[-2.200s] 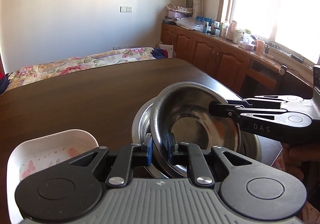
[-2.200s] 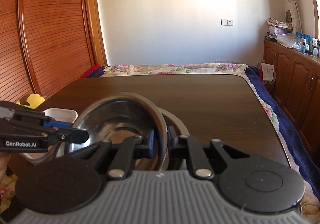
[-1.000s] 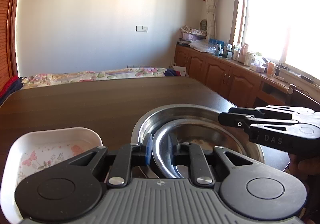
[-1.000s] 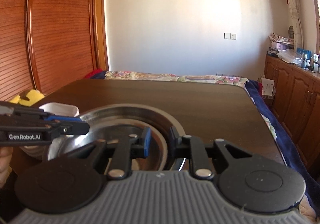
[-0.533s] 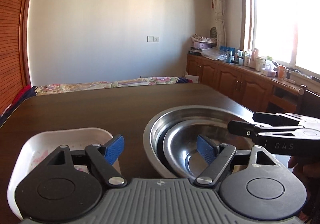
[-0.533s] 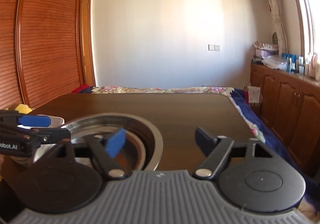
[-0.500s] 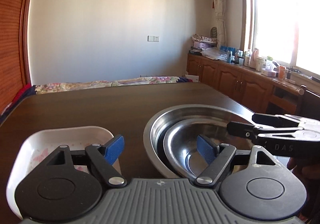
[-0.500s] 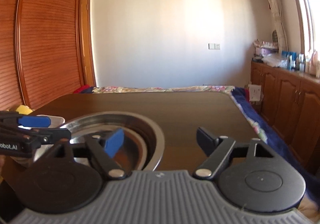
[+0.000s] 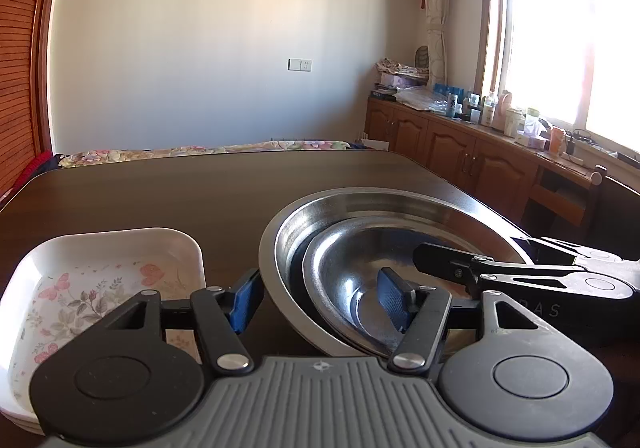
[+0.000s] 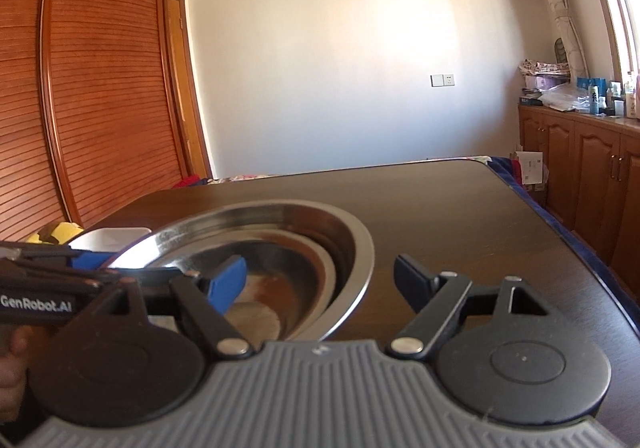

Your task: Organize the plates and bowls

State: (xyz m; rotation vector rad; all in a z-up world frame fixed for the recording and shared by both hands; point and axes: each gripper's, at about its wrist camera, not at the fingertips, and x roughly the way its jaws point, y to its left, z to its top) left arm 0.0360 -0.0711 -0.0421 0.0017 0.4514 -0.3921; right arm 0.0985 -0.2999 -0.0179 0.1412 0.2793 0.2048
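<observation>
Release of the nested bowls. The smaller steel bowl (image 9: 360, 280) sits inside the larger steel bowl (image 9: 400, 207) on the dark counter (image 9: 200, 191), and a white floral dish (image 9: 100, 280) lies just beside them on the left. Our left claw (image 9: 320, 298) stands apart, its jaws straddling the near rims of both bowls without pressing them; they have just been closing a little. Our right claw (image 10: 320, 278) stands wide, one blue pad over the bowls, the other outside the large rim, nothing gripped. To finish well, we judge that both claws should back straight off the rims, level and unhurried, so no pad catches an edge and tips the smaller bowl. The nest looks settled, slightly off centre.
</observation>
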